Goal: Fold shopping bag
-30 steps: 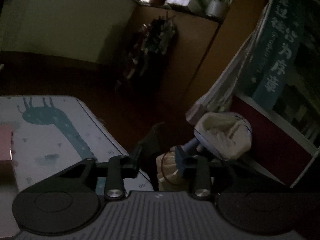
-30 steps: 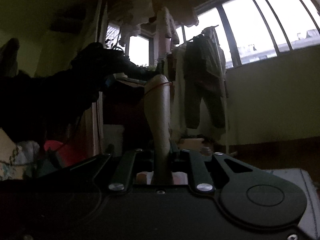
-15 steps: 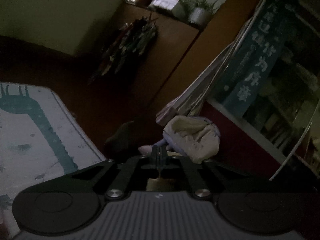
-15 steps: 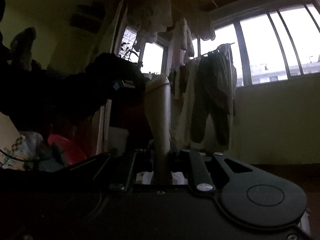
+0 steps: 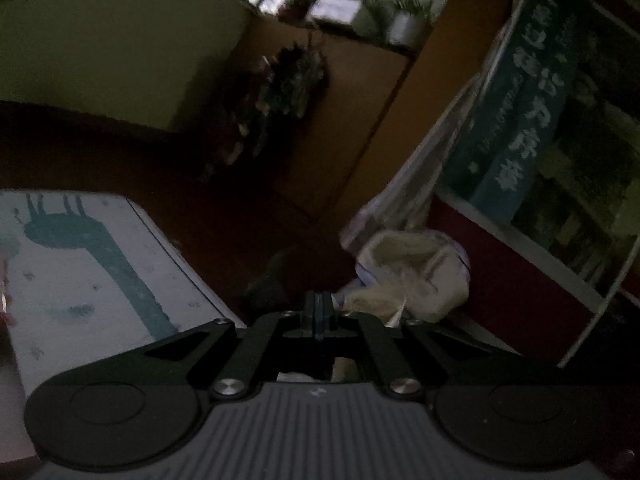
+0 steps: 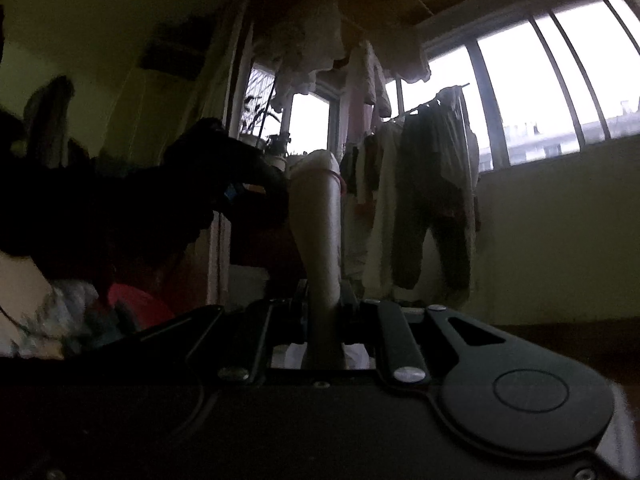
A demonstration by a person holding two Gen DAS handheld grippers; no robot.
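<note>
In the right wrist view the beige shopping bag (image 6: 318,236) stands as a narrow upright strip with a red-trimmed top edge. My right gripper (image 6: 324,300) is shut on its lower end. The dark shape of my left gripper (image 6: 248,184) meets the strip's top from the left. In the left wrist view my left gripper (image 5: 319,310) has its fingertips pressed together, and a pale scrap of the bag (image 5: 344,368) shows below them through the linkage. The room is dim, so the exact pinch point is hard to see.
A pale surface with a teal giraffe print (image 5: 88,272) lies at the left. A crumpled pale bundle (image 5: 412,272) rests by a dark red cabinet (image 5: 520,292) on the right. Clothes (image 6: 432,208) hang before bright windows (image 6: 540,92). Something red (image 6: 136,300) sits low left.
My left gripper was open a second ago with pale bag fabric between its fingers; its fingers have since come together. The right gripper keeps its hold while its view has tilted slightly.
</note>
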